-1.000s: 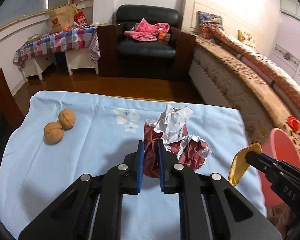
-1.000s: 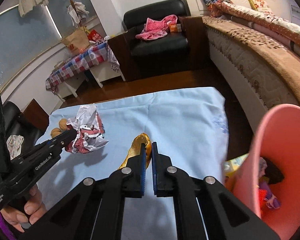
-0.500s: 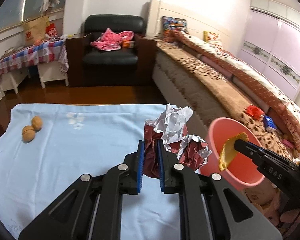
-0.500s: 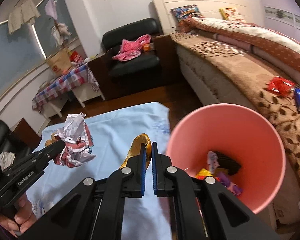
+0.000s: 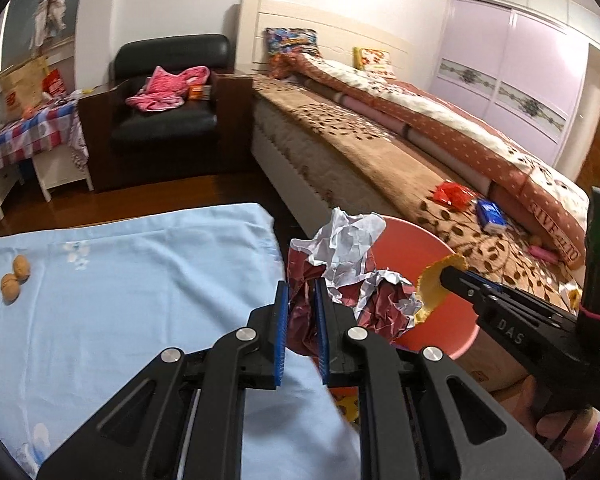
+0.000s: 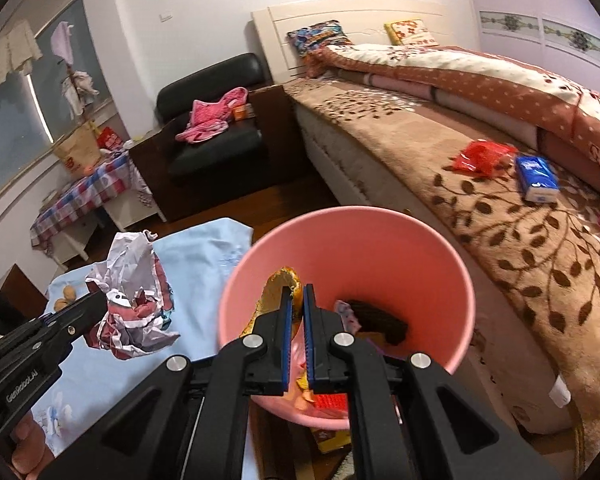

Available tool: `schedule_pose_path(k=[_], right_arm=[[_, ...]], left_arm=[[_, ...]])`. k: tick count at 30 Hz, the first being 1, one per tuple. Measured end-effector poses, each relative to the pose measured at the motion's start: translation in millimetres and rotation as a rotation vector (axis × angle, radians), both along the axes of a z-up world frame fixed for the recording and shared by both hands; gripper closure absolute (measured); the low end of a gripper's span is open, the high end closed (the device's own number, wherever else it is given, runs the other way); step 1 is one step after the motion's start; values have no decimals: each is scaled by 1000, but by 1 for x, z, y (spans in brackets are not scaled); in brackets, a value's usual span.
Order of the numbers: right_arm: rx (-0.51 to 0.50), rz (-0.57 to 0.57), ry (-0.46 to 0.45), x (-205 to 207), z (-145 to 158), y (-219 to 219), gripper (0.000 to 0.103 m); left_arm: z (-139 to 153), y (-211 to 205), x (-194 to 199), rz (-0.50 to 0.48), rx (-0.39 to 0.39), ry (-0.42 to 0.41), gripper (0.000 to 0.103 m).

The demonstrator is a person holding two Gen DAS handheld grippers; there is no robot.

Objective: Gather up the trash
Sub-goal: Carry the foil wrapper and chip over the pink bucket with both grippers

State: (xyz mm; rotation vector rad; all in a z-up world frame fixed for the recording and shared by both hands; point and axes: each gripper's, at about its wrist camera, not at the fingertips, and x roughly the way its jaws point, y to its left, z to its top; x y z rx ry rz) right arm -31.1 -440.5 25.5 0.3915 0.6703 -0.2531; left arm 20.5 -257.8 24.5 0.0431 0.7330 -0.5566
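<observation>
Left wrist view: the left gripper (image 5: 301, 316) has its blue-padded fingers (image 5: 281, 320) pinched on a crumpled red-and-white paper wrapper (image 5: 348, 276), which hangs over the edge of the light-blue cloth-covered desk (image 5: 140, 300), just short of the pink plastic bin (image 5: 440, 320). To drop it cleanly, carry it over the bin's mouth before letting go; the wrapper is wide and could catch the rim.

Right wrist view: the right gripper (image 6: 296, 308) holds its fingers nearly together on a curled yellow-orange peel (image 6: 278, 292), which already hangs above the bin's opening. Releasing there should land it inside; a sticky peel may need a small shake.
</observation>
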Motion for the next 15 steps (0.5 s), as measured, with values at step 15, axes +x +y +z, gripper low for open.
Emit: schedule_pose_path(k=[15], right_arm=[[36,-55,31,-6,-28,-30,98]], left_arm=[[-19,-47,-3,-64,52,28,91]])
